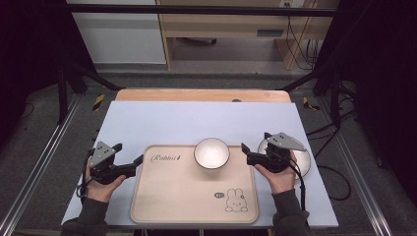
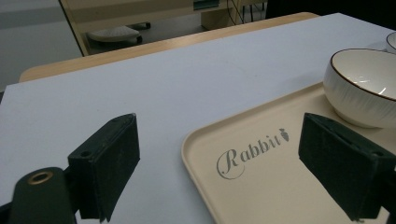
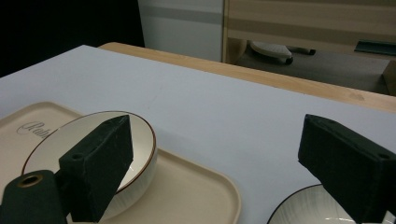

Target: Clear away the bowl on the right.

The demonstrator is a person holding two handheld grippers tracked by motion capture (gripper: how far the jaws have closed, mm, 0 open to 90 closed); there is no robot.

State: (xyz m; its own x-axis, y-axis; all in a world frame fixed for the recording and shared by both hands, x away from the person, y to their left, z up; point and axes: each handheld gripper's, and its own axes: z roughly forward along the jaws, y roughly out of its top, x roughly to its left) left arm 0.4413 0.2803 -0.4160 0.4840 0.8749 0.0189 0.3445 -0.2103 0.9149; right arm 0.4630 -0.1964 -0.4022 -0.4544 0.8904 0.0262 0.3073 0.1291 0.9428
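A white bowl (image 1: 211, 153) sits on the beige tray (image 1: 187, 196), at its far edge. The left tongs (image 1: 129, 163) hover at the tray's left rim, jaws wide apart and empty. The right tongs (image 1: 251, 150) gape empty just right of the tray, above a second bowl (image 1: 304, 162) on the desk (image 1: 162, 118)

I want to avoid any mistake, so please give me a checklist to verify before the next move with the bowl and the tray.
1. Left hand-held gripper open, holding nothing: ok.
2. Right hand-held gripper open, holding nothing: ok.
3. Bowl upright at the far edge of the tray: ok.
4. Bowl empty: ok, its inside looks bare in the high view.
5. Plate on the table beside the tray, under the right hand-held gripper, not on the tray: ok.
6. Left hand-held gripper lined up with the tray rim for a grasp: cannot tell, the corner sits between its jaws but its height is unclear.
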